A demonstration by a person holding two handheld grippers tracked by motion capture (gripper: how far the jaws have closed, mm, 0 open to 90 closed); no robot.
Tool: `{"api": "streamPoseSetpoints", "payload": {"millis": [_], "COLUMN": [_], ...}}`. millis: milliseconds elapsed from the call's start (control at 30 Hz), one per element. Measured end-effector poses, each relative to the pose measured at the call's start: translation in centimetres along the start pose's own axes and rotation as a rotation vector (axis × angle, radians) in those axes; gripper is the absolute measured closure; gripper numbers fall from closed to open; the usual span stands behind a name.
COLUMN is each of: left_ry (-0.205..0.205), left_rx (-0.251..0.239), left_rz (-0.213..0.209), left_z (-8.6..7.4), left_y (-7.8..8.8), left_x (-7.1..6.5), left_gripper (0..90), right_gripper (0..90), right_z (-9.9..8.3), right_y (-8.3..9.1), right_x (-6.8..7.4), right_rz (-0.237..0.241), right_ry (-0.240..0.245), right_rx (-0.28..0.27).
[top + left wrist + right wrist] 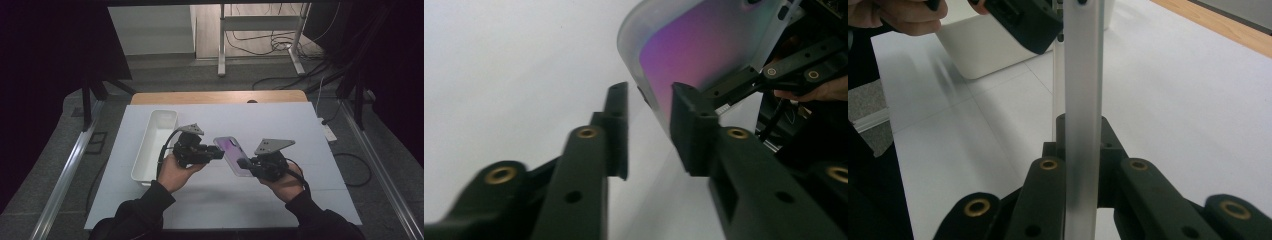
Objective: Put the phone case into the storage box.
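Item: phone case (234,155), translucent, purple-pink sheen on its inner face, held clear of the table between two hand-held grippers. High view, near to far.

At 6 o'clock, near edge: the person's dark sleeves and two hands rising from the bottom of the view.

Right gripper (243,163), at about 4 o'clock from the table's centre: jaws clamped on the near right edge of the phone case. In the right gripper view the case stands edge-on as a pale upright strip (1083,100), pinched between the two black jaws.

Left gripper (220,153), at about 8 o'clock from the centre, pointing toward 3 o'clock at the case's left edge. In the left gripper view its jaws stand partly apart, with the rounded corner of the case (684,55) between and just beyond the tips; whether the pads press on the case cannot be told.

White table sheet (280,125): beneath both grippers.

White tray (156,145), long and narrow: at 9 o'clock, just beside the left hand, lying lengthwise toward 12 o'clock.

Wooden table edge (220,97): at 12 o'clock, beyond the sheet.

Metal stand with cables (260,45): farthest, on the floor.
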State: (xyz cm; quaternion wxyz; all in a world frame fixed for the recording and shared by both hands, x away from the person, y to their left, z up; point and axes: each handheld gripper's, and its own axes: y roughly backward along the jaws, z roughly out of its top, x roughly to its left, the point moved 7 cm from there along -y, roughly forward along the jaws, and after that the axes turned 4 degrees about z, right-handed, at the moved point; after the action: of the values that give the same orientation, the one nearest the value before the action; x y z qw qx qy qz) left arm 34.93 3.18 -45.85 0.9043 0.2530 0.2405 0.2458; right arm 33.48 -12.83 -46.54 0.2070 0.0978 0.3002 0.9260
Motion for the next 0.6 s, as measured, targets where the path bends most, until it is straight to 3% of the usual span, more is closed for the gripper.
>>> {"api": "streamPoseSetpoints", "payload": {"millis": [133, 367, 600], "left_ry": [0.003, 0.057, 0.055], "left_rx": [0.008, -0.025, -0.040], "left_rz": [0.003, -0.049, -0.015], "left_z": [-0.12, 0.05, 0.30], "left_y": [0.03, 0.26, 0.40], "left_x": [0.12, 0.09, -0.17], "left_gripper": [78.0, 84.9, 88.2], "right_gripper": [85.1, 84.6, 74.9], "right_z": [-0.10, -0.65, -0.68], "right_y": [-0.17, -0.64, -0.99], "right_x": [0.09, -0.02, 0.25], "right_rz": [-0.005, -0.004, 0.008], "right_ry": [0.008, 0.007, 0.002], "right_rx": [0.011, 0.049, 0.049]}}
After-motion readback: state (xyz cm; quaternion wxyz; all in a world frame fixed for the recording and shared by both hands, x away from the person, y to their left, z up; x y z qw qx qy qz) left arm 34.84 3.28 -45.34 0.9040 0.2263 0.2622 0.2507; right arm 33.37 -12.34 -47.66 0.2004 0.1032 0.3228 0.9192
